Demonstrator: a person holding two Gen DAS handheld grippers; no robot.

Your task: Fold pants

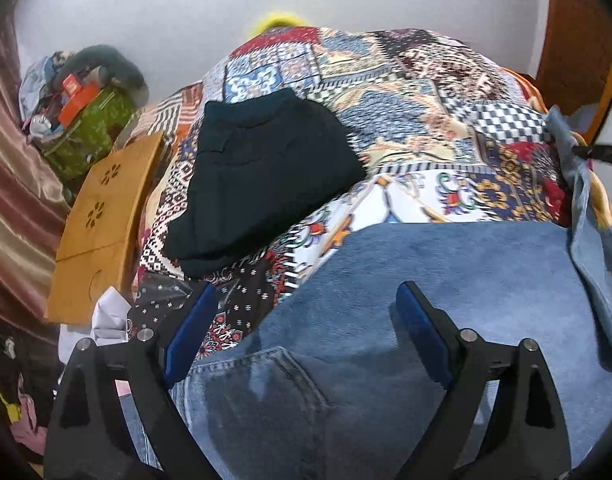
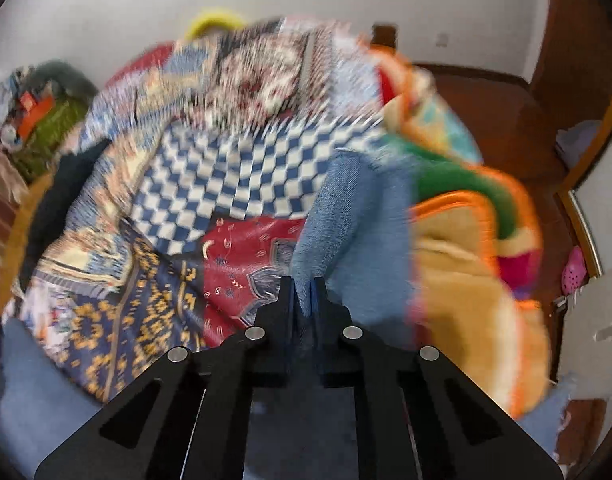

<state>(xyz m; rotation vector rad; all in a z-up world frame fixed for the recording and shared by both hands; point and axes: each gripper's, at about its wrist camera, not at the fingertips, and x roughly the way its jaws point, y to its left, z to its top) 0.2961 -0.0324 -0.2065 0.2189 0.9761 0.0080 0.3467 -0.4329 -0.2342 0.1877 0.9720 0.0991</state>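
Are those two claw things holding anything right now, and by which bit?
The right gripper pinches an edge fold of the blue jeans. The left gripper hangs open over them, holding nothing.

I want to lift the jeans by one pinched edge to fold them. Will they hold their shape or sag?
The jeans will probably sag: the strip pinched in the right hand-held gripper already drapes in soft folds. They look like thick denim, so likely fairly heavy for a single pinch. The weave looks rough, so slipping seems unlikely.

bedspread (image 2: 210, 184) motion-blurred; jeans (image 1: 386, 360) cut off by bottom edge
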